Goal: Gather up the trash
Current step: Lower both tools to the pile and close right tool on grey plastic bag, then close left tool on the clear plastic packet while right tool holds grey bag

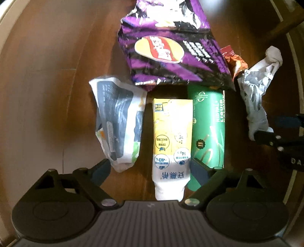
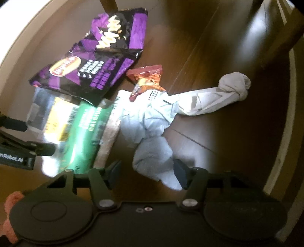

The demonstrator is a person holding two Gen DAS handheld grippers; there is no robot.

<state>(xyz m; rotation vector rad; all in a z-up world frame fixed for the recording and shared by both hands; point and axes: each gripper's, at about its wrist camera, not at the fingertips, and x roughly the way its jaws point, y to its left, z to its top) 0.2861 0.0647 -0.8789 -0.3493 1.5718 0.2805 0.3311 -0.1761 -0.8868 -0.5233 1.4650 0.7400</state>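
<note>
Trash lies on a dark wooden floor. My left gripper (image 1: 152, 171) is open, its jaws on either side of a yellow and white carton (image 1: 172, 144) that lies flat. A green box (image 1: 209, 129) lies right of it, a white and grey pouch (image 1: 117, 121) to its left, a purple chip bag (image 1: 167, 45) beyond. My right gripper (image 2: 148, 171) is open around the near end of a crumpled white plastic bag (image 2: 152, 133). A small red snack wrapper (image 2: 146, 79) lies beyond it. The right gripper also shows in the left wrist view (image 1: 281, 136), next to the plastic bag (image 1: 254, 98).
A knotted white cloth-like bundle (image 2: 233, 85) trails from the plastic bag to the right. A light baseboard edge (image 2: 281, 133) runs along the right. A wooden furniture leg (image 2: 108, 4) stands at the top. The left gripper (image 2: 22, 142) shows at the left edge.
</note>
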